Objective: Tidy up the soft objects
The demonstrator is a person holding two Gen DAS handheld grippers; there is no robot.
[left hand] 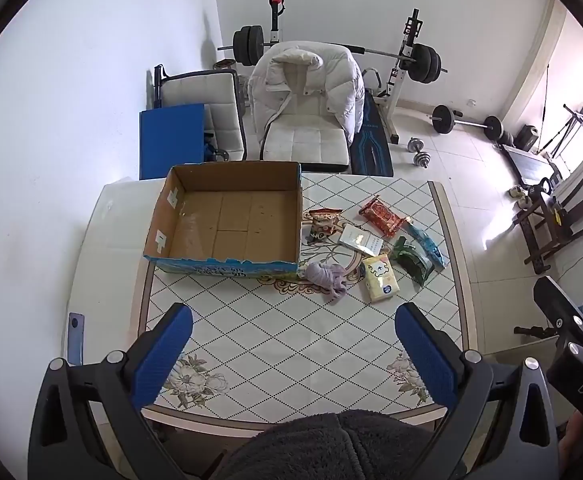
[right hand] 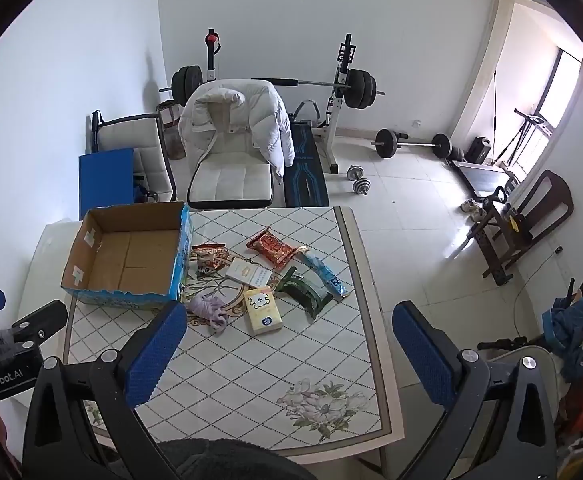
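Observation:
An open empty cardboard box (left hand: 195, 236) (right hand: 91, 256) stands at the table's far left. Right of it lie a crumpled purple cloth (left hand: 328, 276) (right hand: 210, 309), a yellow tissue pack (left hand: 379, 278) (right hand: 262, 311), a white card (left hand: 361, 239) (right hand: 248, 273), a red snack bag (left hand: 383, 216) (right hand: 272, 247), a dark snack bag (left hand: 321, 225) (right hand: 208, 259), a green packet (left hand: 414, 258) (right hand: 305, 290) and a blue packet (left hand: 427, 244) (right hand: 325, 272). My left gripper (left hand: 293, 344) is open and empty above the near table. My right gripper (right hand: 289, 344) is open and empty, also high above the near side.
The tiled patterned table (left hand: 291, 340) (right hand: 251, 360) ends at a near edge and a right edge. White chairs, one with a white jacket (left hand: 307, 80), stand behind it. Weight bench, barbells and dumbbells (right hand: 357, 178) sit on the floor beyond.

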